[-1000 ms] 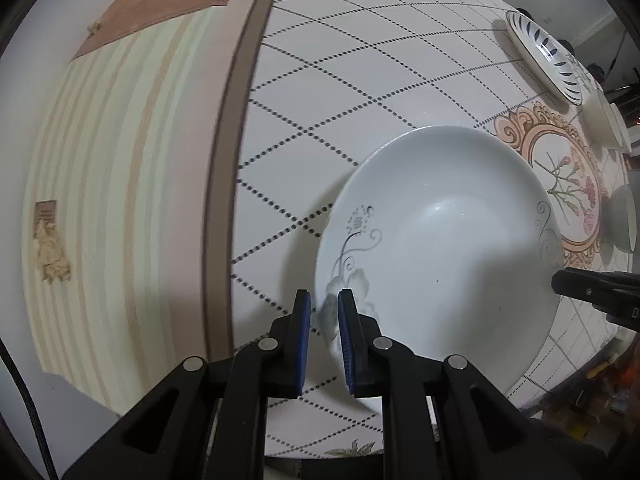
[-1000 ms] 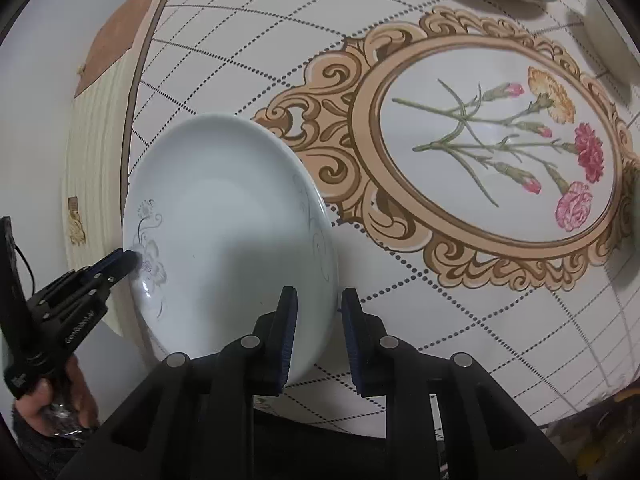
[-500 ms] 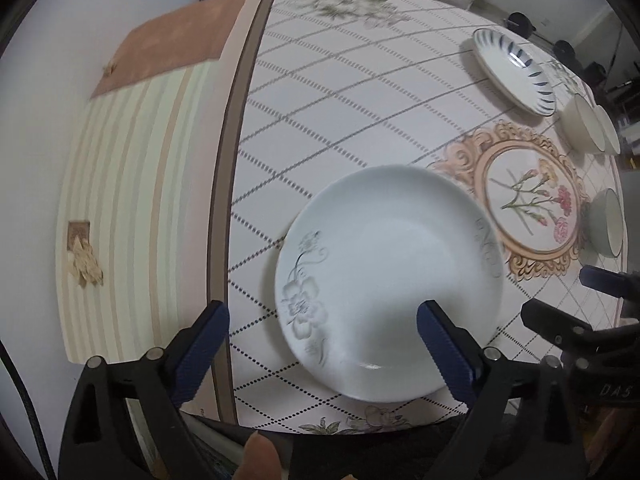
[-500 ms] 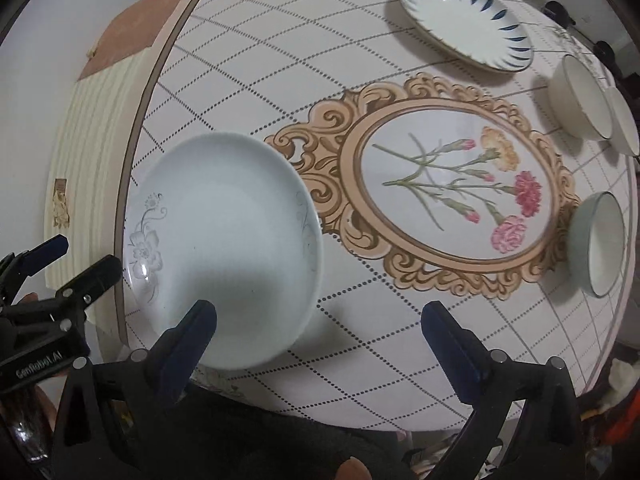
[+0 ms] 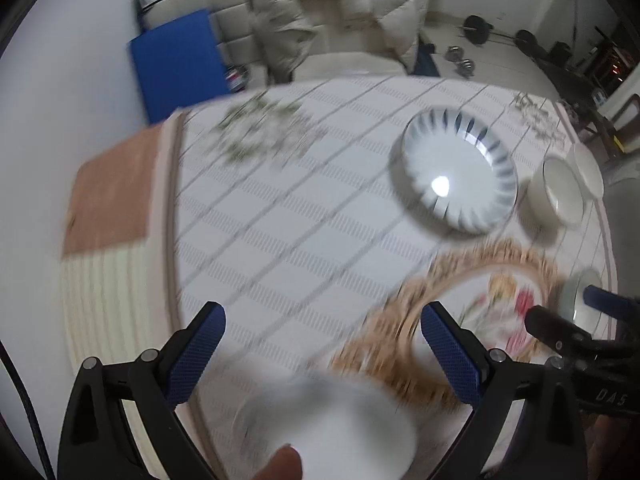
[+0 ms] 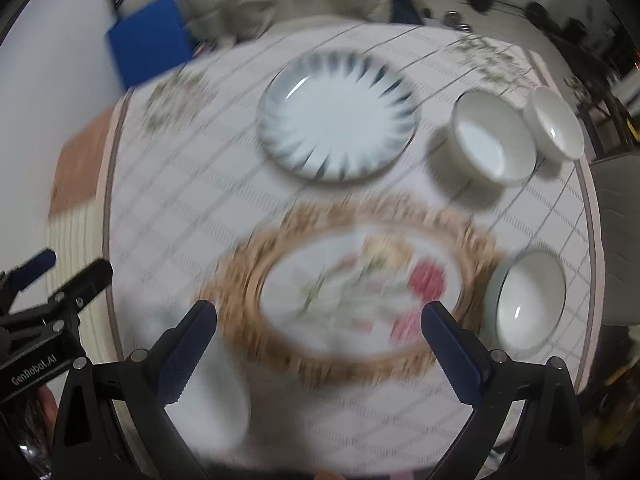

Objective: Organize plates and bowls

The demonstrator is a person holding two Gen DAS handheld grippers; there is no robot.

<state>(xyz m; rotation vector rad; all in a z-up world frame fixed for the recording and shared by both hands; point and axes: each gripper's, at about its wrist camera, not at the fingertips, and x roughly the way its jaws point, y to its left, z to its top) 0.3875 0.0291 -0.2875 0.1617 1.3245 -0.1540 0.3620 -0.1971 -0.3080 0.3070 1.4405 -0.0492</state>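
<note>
The white floral plate (image 5: pixel 328 428) lies on the round table near its front edge; it also shows blurred in the right wrist view (image 6: pixel 204 396). My left gripper (image 5: pixel 322 336) is open and empty, raised above the table behind that plate. My right gripper (image 6: pixel 320 332) is open and empty above the flower medallion (image 6: pixel 360 292). A blue-striped plate (image 6: pixel 338 116) sits at the back, also in the left wrist view (image 5: pixel 460 174). Two white bowls (image 6: pixel 494 138) (image 6: pixel 556 122) stand to its right. A third bowl (image 6: pixel 528 304) sits at the right edge.
The table edge (image 5: pixel 172 240) curves on the left, above a striped rug (image 5: pixel 100 300). A blue cushion (image 5: pixel 180 60) and a chair draped with a beige coat (image 5: pixel 340 12) stand behind the table. Weights (image 5: pixel 476 28) lie on the floor.
Both grippers opened and let go of the white floral plate, then pulled back and lifted. The views now tilt up toward the far side of the table and are motion-blurred.
</note>
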